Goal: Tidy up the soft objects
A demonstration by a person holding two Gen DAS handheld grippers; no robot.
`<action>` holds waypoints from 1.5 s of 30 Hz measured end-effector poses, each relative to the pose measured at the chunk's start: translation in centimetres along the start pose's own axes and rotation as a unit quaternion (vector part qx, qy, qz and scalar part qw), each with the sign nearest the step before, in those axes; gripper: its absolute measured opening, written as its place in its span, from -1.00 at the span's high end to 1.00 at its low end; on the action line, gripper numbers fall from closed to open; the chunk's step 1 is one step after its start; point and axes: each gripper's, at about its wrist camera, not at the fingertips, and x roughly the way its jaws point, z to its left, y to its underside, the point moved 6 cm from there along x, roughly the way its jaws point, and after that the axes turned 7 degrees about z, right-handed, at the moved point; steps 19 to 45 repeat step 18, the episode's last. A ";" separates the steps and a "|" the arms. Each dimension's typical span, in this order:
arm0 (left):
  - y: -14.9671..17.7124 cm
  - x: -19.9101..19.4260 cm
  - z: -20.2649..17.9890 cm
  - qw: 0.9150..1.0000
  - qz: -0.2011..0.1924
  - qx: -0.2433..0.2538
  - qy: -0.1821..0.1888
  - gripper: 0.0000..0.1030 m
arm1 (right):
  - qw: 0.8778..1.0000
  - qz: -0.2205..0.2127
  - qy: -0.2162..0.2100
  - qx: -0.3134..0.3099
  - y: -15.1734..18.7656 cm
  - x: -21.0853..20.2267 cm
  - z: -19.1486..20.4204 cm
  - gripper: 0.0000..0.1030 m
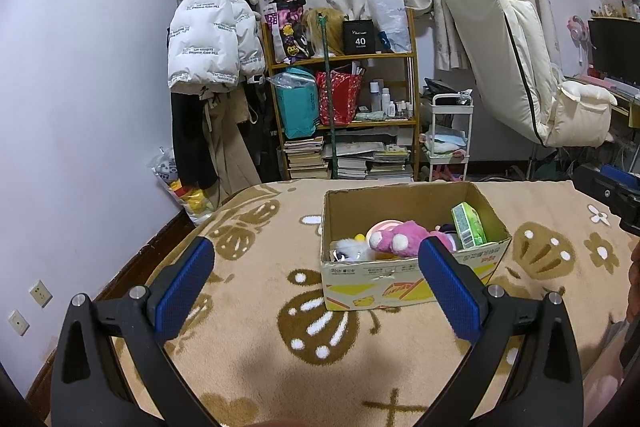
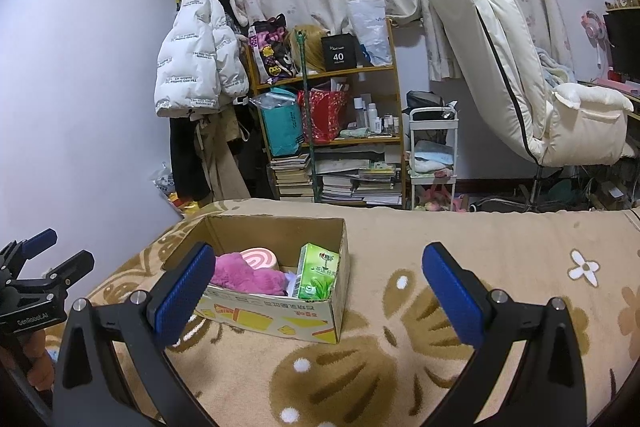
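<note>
Ahead of both pairs of fingers, on the patterned beige blanket (image 1: 248,307), a cardboard box (image 1: 400,287) is seen with its top open and soft things already gathered inside: a pink plush toy (image 1: 404,237), a pink-and-white swirl cushion (image 2: 259,258) behind it, a small white plush (image 1: 349,247) at the near corner on the left gripper's side, and a green tissue pack (image 2: 318,271) stood upright against the wall on the right gripper's side. In the left wrist view the box lies just beyond the right-hand fingertip; in the right wrist view it lies just beyond the left-hand fingertip, so it is placed between the two tools. The left gripper (image 1: 316,287) is held with its fingers spread wide and nothing between them, and the right gripper (image 2: 318,291) is likewise spread and empty. No loose soft object is seen on the blanket around or between the fingers. The collecting is therefore judged to be largely or wholly done, as far as these views reach; only the box's tidying or the fetching of items outside the views may be left. Beyond the bed, a cluttered shelf (image 1: 344,95), a hung white jacket (image 1: 208,27) and a cream reclining chair (image 2: 520,67) are seen.
</note>
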 end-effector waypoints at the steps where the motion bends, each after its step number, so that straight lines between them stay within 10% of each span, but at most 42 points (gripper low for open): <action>1: 0.0 0.0 0.0 1.000 0.000 -0.001 0.000 -0.96 | 1.000 0.000 0.000 0.000 0.0 0.0 0.0 -1.00; 45: -0.1 0.0 0.0 1.000 0.000 -0.002 0.000 -0.96 | 1.000 -0.001 0.000 0.000 -0.1 0.0 -0.2 -1.00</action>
